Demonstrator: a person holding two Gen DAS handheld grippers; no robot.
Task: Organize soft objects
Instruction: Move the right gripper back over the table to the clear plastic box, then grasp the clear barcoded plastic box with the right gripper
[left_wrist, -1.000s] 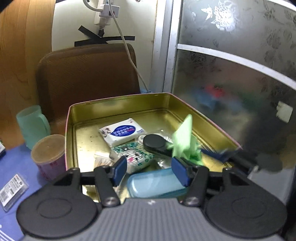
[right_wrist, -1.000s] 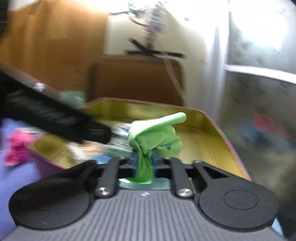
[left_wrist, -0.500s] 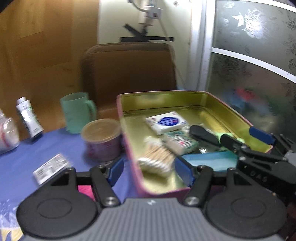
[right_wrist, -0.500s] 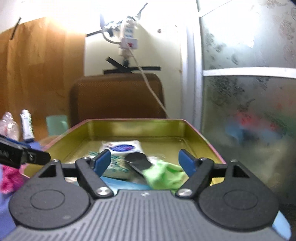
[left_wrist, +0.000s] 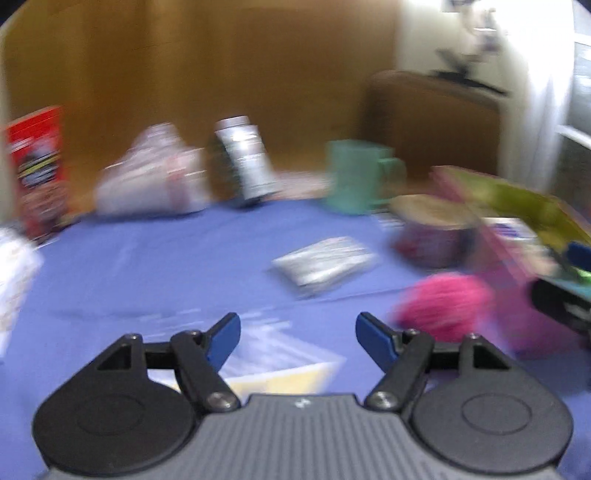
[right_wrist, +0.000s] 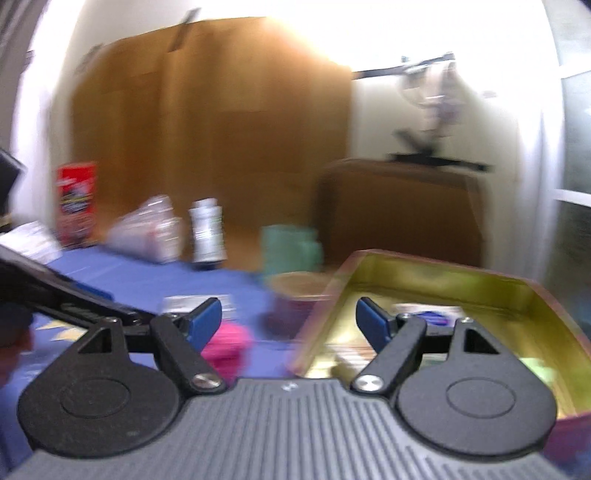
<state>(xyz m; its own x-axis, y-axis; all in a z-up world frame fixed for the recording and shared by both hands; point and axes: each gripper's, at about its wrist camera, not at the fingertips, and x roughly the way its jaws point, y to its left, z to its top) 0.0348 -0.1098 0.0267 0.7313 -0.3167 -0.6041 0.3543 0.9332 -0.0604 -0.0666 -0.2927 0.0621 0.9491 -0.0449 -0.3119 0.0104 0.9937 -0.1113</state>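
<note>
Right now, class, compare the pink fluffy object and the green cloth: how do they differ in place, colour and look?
The pink fluffy object lies on the blue tablecloth, outside the tin; the green cloth lies inside the gold tin, at its near right. The pink fluffy object is a rounded magenta ball; the green cloth is pale lime and only partly in view. Neither is held by a gripper.

No text can be read in either view, as both are smeared by motion. The red box (left_wrist: 37, 173) standing at the far left of the surface carries printed bands of lettering, and the white tube (left_wrist: 247, 158) beside the clear bag bears dark lines of print, but all of it is too blurred to make out.
</note>
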